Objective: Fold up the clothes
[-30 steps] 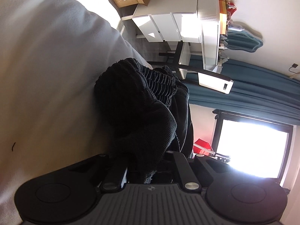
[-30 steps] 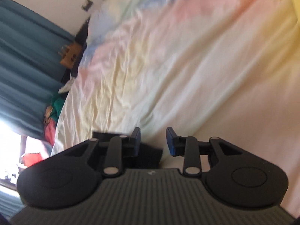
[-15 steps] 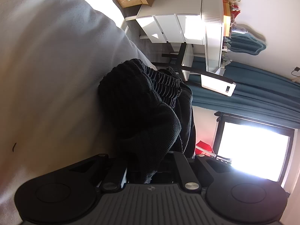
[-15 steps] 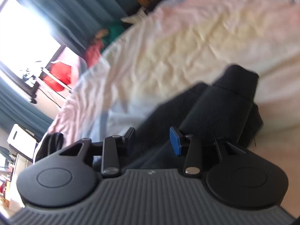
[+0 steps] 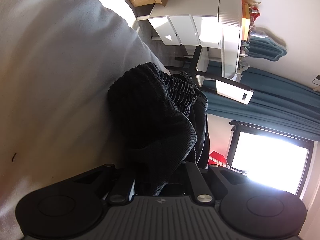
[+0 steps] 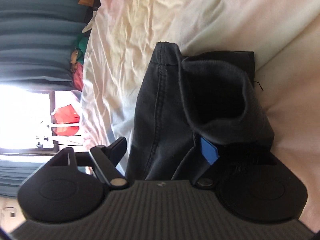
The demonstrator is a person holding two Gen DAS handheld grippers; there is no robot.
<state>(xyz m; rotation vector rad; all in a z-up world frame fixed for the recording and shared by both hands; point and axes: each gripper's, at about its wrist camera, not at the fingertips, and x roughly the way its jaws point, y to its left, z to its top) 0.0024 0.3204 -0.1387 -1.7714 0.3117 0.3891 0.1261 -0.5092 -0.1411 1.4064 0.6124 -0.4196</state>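
My left gripper [image 5: 160, 182] is clamped on a bunched edge of the black garment [image 5: 160, 116], which runs from my fingers toward twelve o'clock against the pale bedcover [image 5: 60, 70]; I judge this grip pins one end so the cloth cannot slide. My right gripper [image 6: 166, 148] has its jaws spread wide, the seamed black panel lying between them, one blue pad [image 6: 209, 152] showing at three o'clock under a drooping fold (nothing is pinched yet). The rumpled sheet [image 6: 140, 30] stretches toward eleven o'clock, leaving room to lay the fold flat.
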